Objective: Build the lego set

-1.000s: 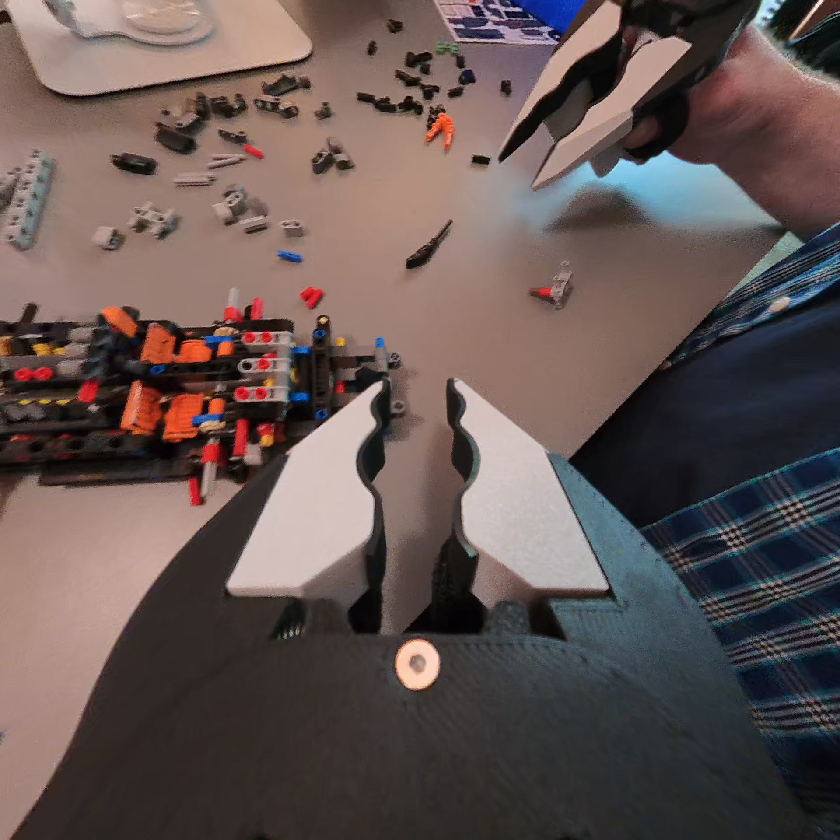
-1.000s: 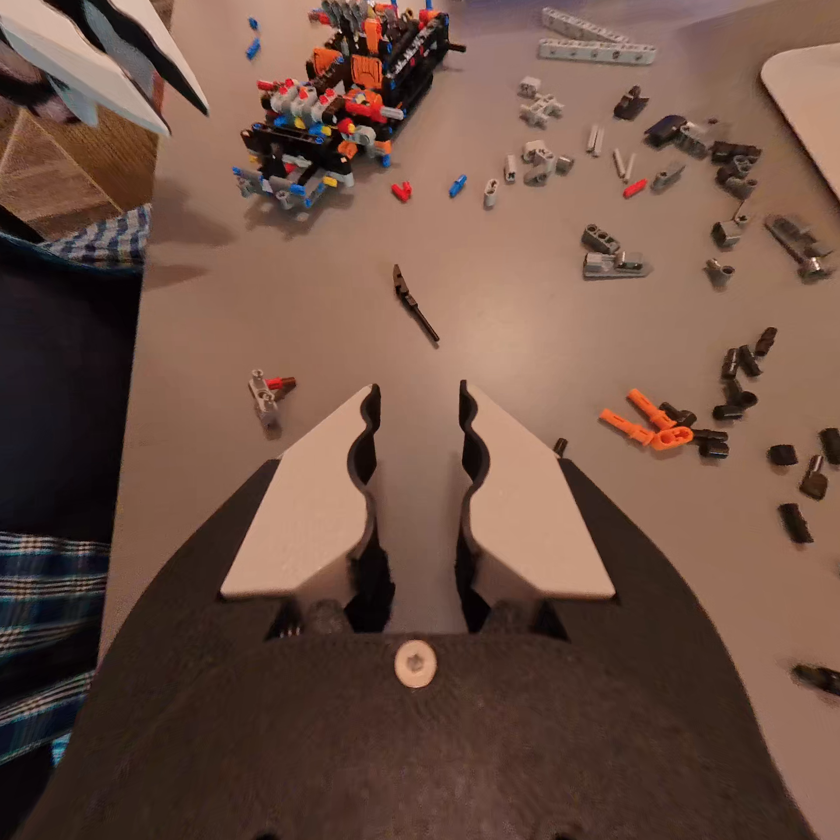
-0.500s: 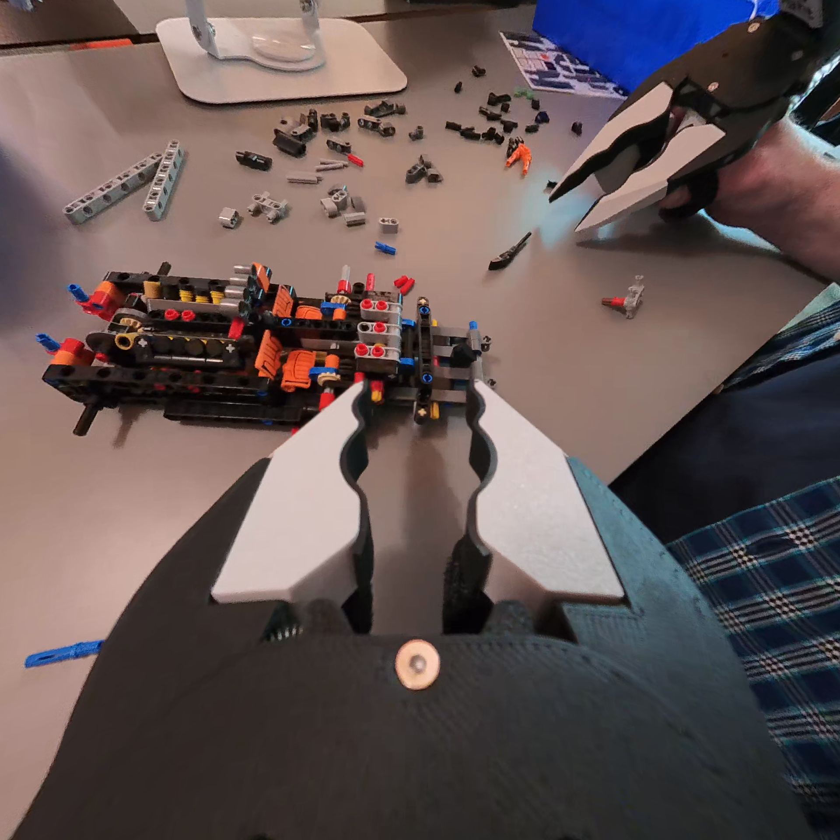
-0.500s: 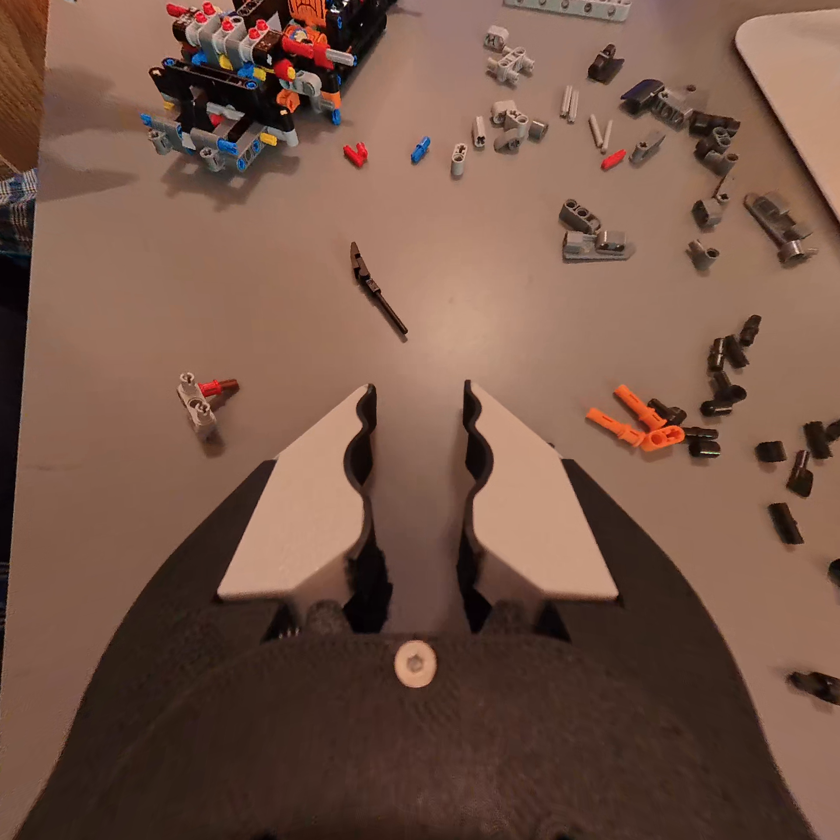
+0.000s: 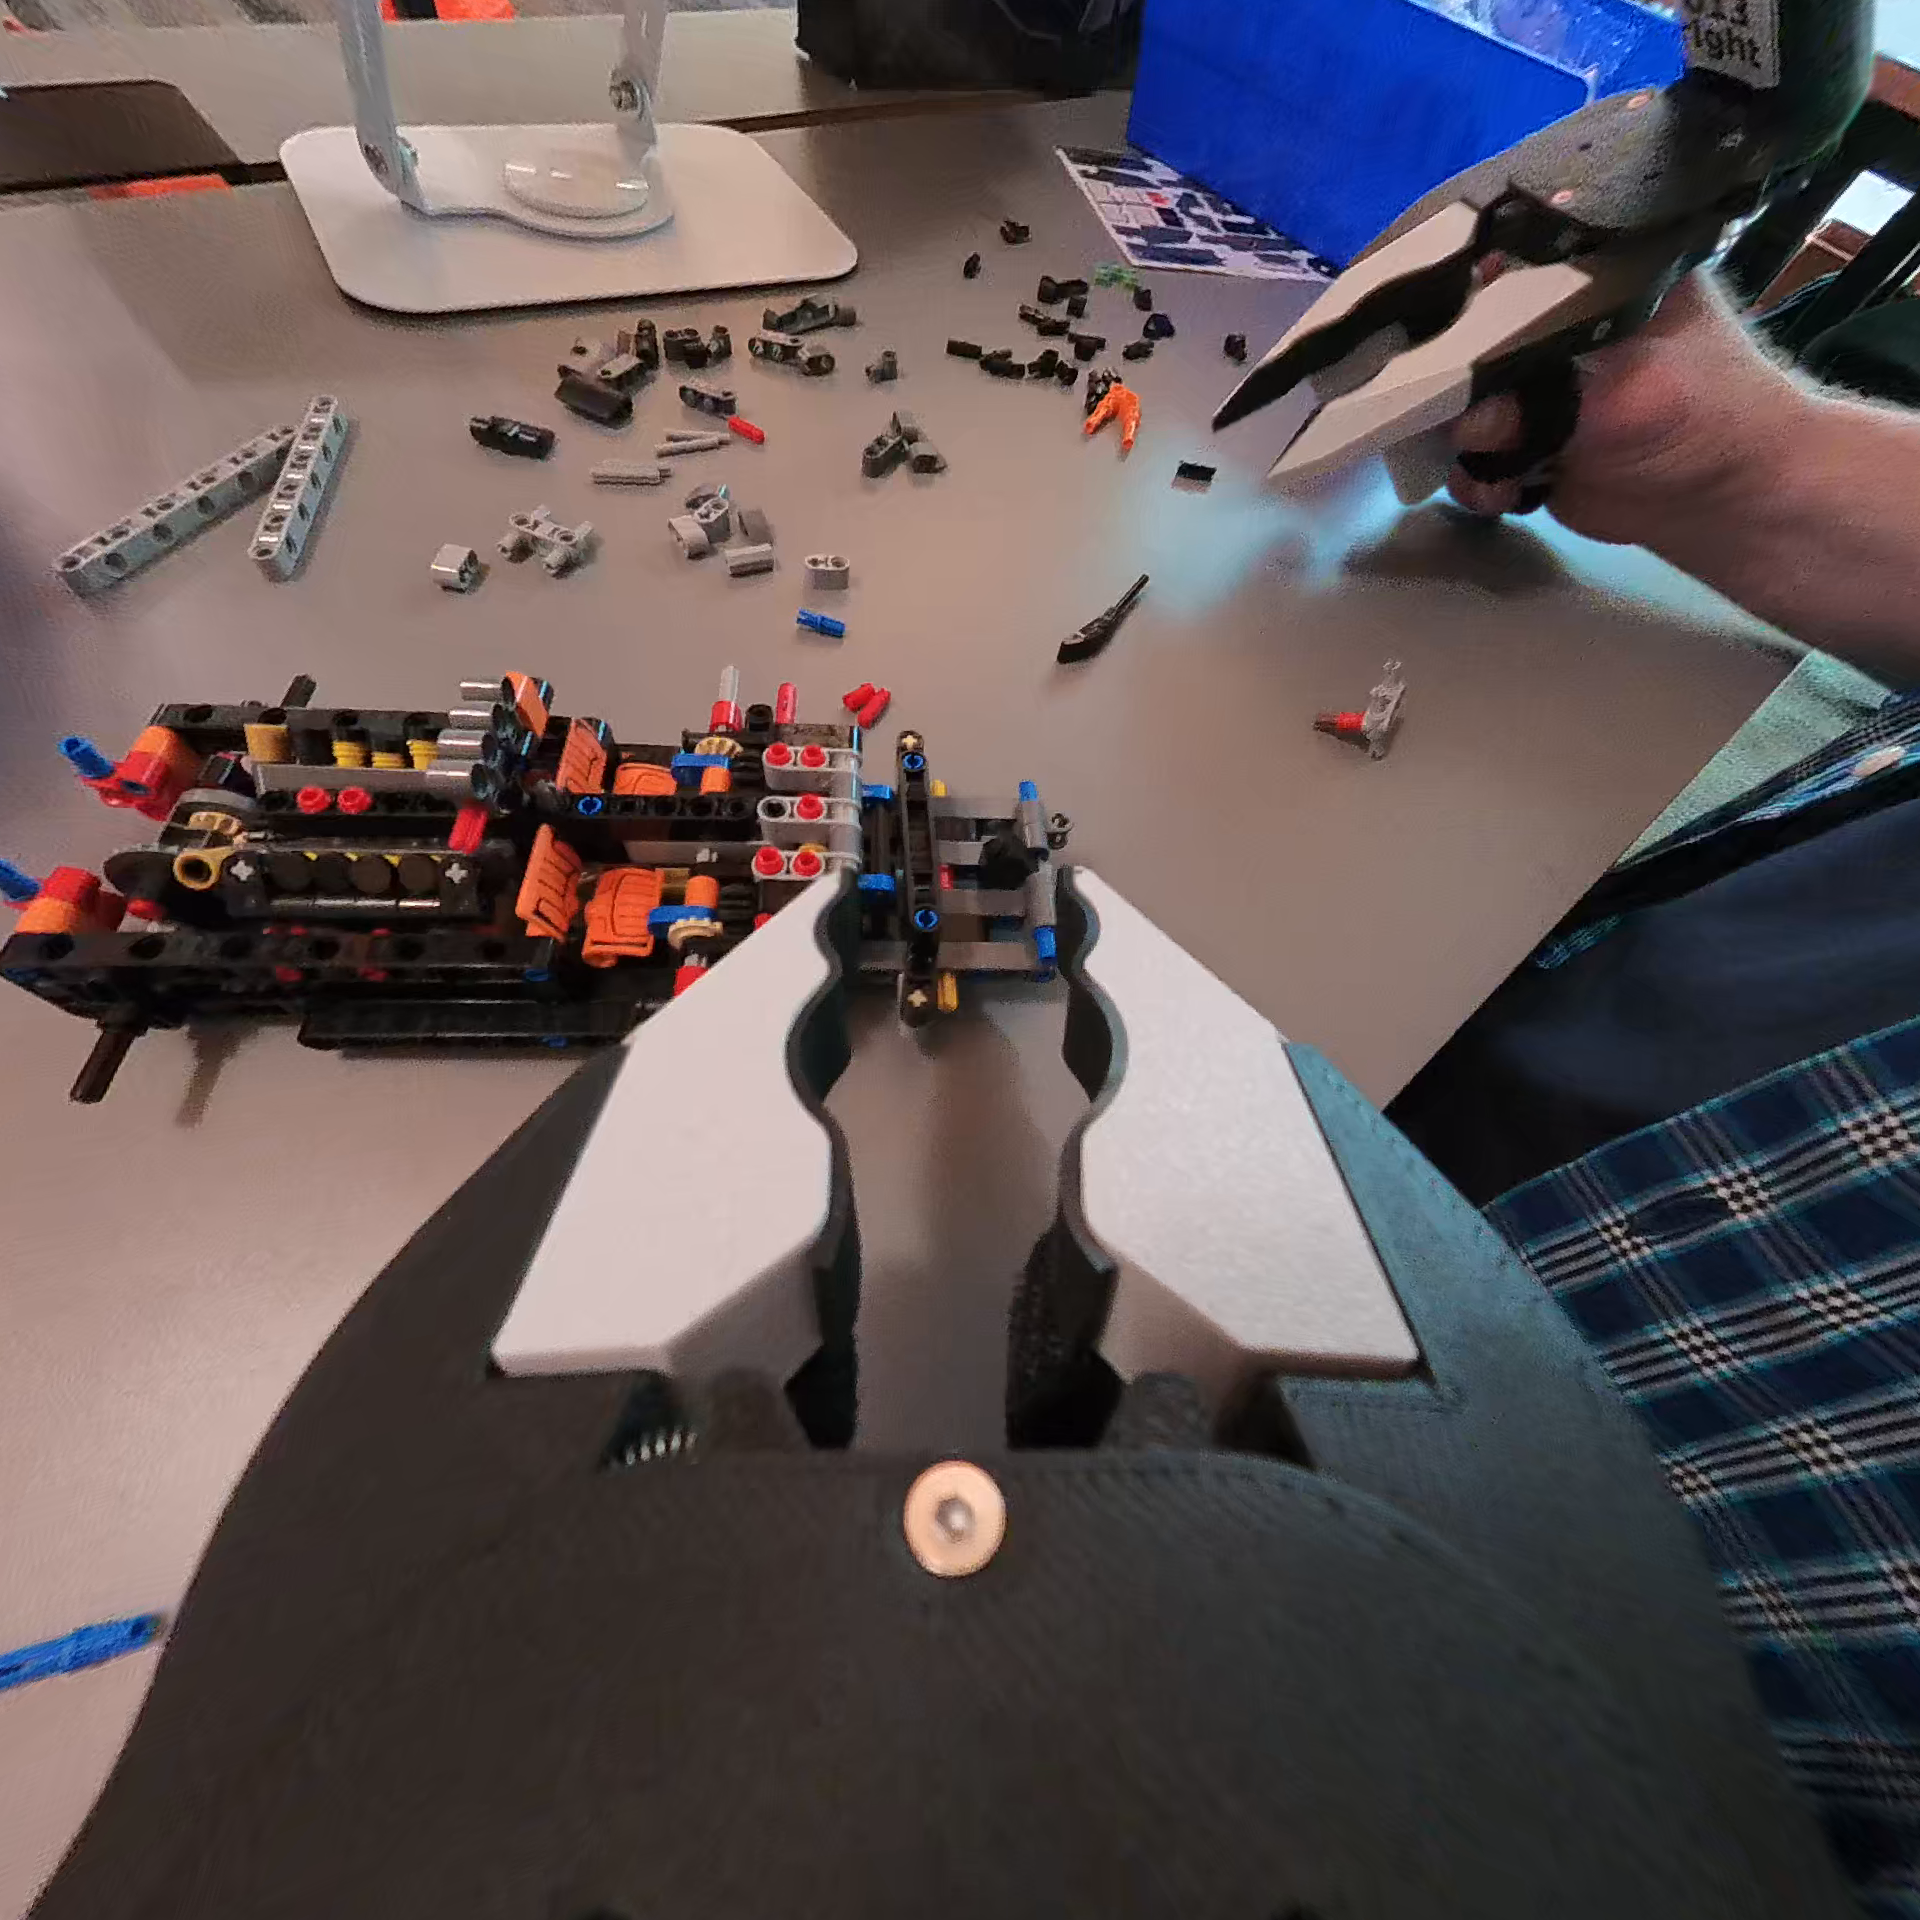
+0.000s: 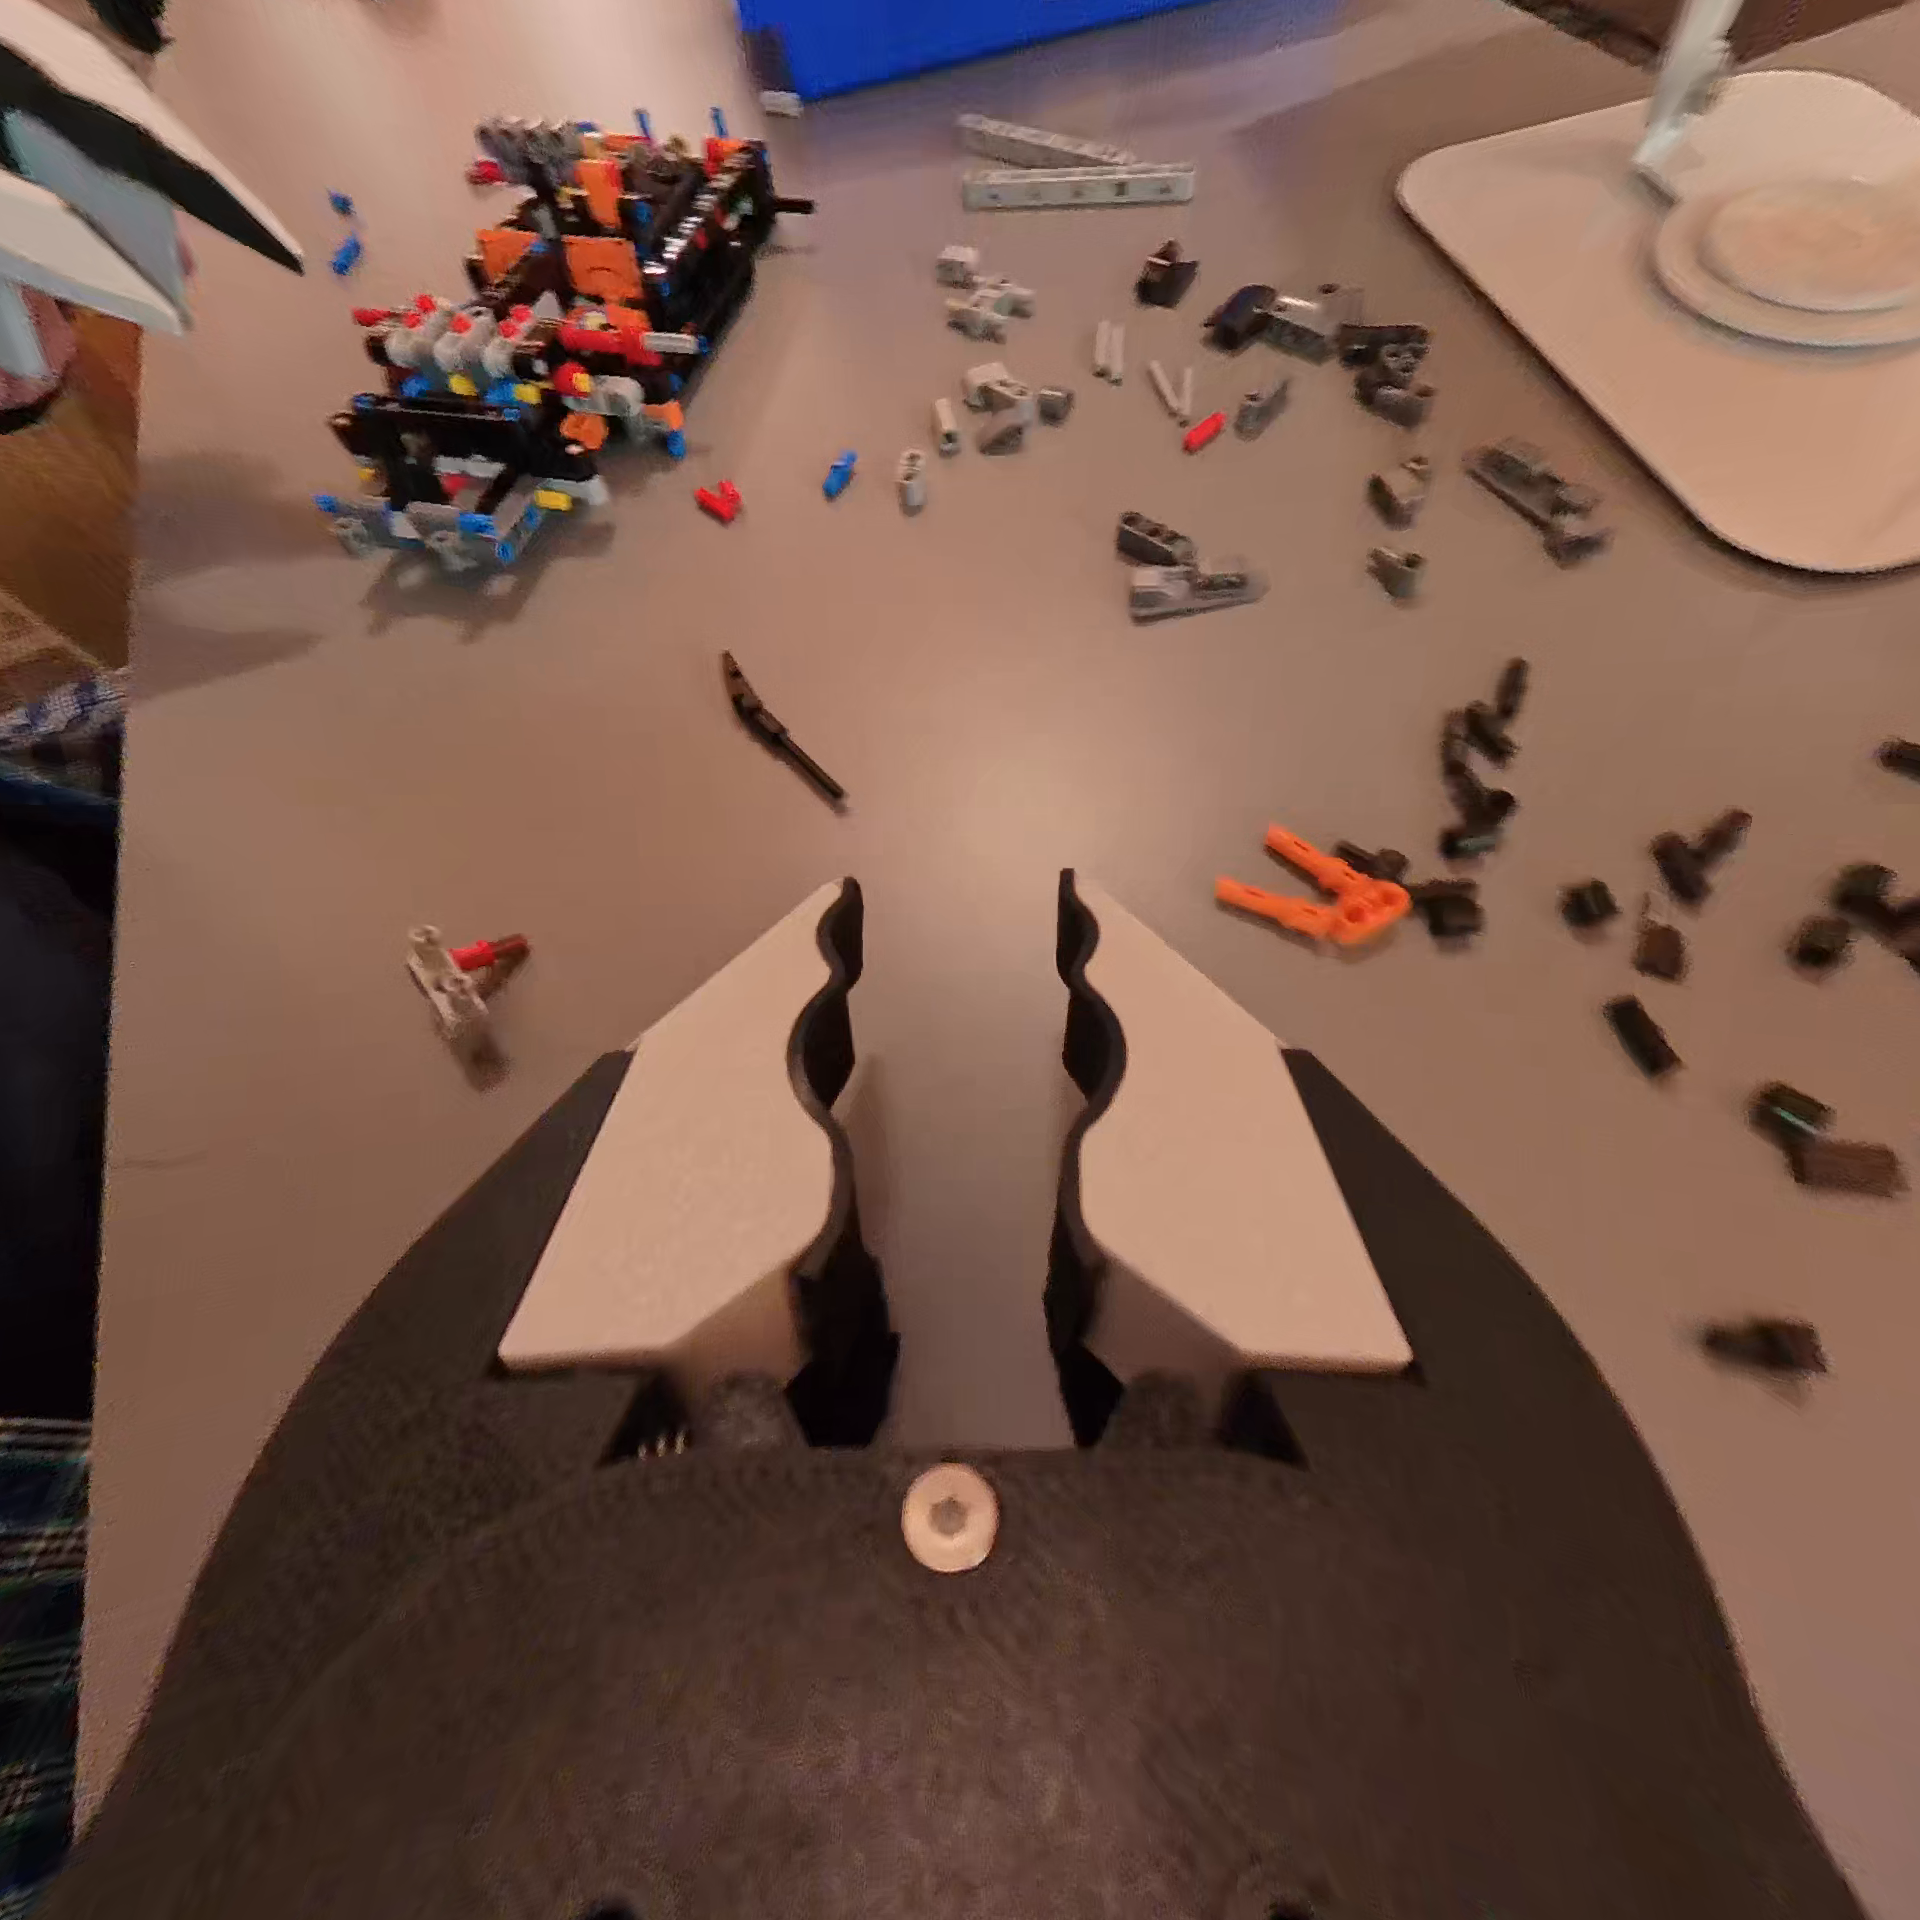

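A long black, orange and grey lego assembly (image 5: 499, 862) lies on the grey table; it also shows in the right wrist view (image 6: 561, 343). My left gripper (image 5: 956, 894) is open and empty, its tips at the assembly's near right end. My right gripper (image 6: 956, 883) is open and empty above bare table; it also shows in the left wrist view (image 5: 1262, 442). A black curved piece (image 6: 779, 727) lies ahead of it. A small grey and red piece (image 6: 457, 966) lies to its left, orange pieces (image 6: 1320, 894) to its right.
Loose grey, black, red and blue pieces (image 6: 1195, 416) are scattered over the table. Two long grey beams (image 5: 218, 499) lie far left. A white stand base (image 5: 561, 208) and a blue box (image 5: 1340, 114) stand at the back. A person in a plaid shirt (image 5: 1714, 1299) sits at the right edge.
My left gripper has swung left and pulled back, bringing the whole assembly into view at its tips, and opened a little wider. My right gripper has tilted up slightly; nothing was picked up.
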`<state>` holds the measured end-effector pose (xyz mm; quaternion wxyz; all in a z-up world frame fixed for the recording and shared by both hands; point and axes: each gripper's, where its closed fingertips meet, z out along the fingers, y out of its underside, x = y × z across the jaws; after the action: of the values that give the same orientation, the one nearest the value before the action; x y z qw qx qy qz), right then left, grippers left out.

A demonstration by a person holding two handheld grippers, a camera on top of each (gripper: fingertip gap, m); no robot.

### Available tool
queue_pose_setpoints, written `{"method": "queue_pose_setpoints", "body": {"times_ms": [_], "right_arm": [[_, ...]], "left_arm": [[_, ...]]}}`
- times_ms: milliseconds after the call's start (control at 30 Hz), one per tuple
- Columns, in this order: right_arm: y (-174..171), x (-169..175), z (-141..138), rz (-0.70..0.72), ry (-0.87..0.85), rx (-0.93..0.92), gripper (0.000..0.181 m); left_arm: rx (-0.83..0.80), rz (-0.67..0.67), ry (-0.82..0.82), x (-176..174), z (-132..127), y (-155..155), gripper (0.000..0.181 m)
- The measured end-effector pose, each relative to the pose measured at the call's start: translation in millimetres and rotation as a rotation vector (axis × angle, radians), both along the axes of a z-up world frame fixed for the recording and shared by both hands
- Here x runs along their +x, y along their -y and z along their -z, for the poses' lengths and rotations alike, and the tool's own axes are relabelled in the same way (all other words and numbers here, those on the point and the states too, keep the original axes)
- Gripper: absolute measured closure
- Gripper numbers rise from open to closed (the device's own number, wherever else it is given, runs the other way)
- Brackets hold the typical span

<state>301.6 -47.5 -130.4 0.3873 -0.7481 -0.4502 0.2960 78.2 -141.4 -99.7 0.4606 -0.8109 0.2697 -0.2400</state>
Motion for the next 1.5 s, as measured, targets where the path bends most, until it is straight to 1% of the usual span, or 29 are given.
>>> {"method": "queue_pose_setpoints", "body": {"times_ms": [133,233,300,367,400,500,567,633,700,800,900,1000,1100,1167,1233,1300,1367,1433,1500], "right_arm": [[-20.7,39.3,0.5,0.128,0.089,0.042,0.152],[-43.1,68.9,-4.4,0.219,0.139,0.075,0.159],[-59.3,82.4,-8.5,0.263,0.165,0.095,0.164],[-77.8,92.8,-4.1,0.306,0.21,0.077,0.164],[-86.6,95.1,0.0,0.312,0.222,0.064,0.167],[-108.3,96.4,12.2,0.321,0.258,0.044,0.165],[-118.1,98.5,23.1,0.326,0.321,0.049,0.166],[-123.2,99.2,29.6,0.332,0.35,0.05,0.168],[-124.4,97.9,30.9,0.328,0.348,0.046,0.176],[-124.1,99.6,30.9,0.325,0.364,0.051,0.176],[-118.2,96.0,23.2,0.317,0.312,0.039,0.176],[-102.8,86.0,3.0,0.294,0.229,0.015,0.176],[-75.4,66.4,-18.7,0.238,0.117,-0.04,0.176],[-50.6,50.3,-24.7,0.18,0.058,-0.105,0.176],[-24.7,35.6,-22.9,0.117,0.032,-0.166,0.176],[3.8,21.0,-14.3,0.04,0.031,-0.239,0.176],[26.3,11.1,-2.8,-0.009,0.061,-0.272,0.176],[43.4,3.4,5.7,-0.047,0.082,-0.286,0.176],[58.3,-5.7,9.0,-0.088,0.066,-0.327,0.176]], "left_arm": [[-0.006,0.019,0.009,7.1,2.9,-0.6,0.147],[-0.011,0.039,0.011,13.9,3.9,-0.8,0.147],[0.001,0.051,0.012,19.0,0.4,-1.0,0.149],[0.011,0.062,0.002,25.3,-2.6,-2.0,0.149],[0.016,0.069,0.001,29.3,-4.2,-2.6,0.149],[0.021,0.098,0.016,44.6,-7.7,-2.3,0.148],[0.023,0.119,0.019,54.8,-8.4,-0.9,0.148],[0.029,0.131,0.008,61.4,-7.7,-0.2,0.149],[0.03,0.143,0.006,66.5,-7.2,0.2,0.149],[0.023,0.16,0.026,73.3,-6.9,-0.8,0.15],[0.021,0.181,0.043,81.6,-8.2,-3.0,0.15],[0.041,0.201,0.066,93.7,-14.6,-6.6,0.15],[0.065,0.232,0.054,109.1,-17.2,-8.8,0.15],[0.071,0.259,0.029,119.2,-14.4,-8.1,0.15],[0.079,0.284,0.032,128.2,-14.2,-4.8,0.151],[0.068,0.299,0.039,133.4,-10.9,-0.8,0.151],[0.053,0.304,0.042,134.5,-6.4,3.0,0.151],[0.042,0.3,0.047,133.3,-3.4,6.1,0.151],[0.032,0.296,0.053,131.4,-1.0,8.5,0.151]]}}
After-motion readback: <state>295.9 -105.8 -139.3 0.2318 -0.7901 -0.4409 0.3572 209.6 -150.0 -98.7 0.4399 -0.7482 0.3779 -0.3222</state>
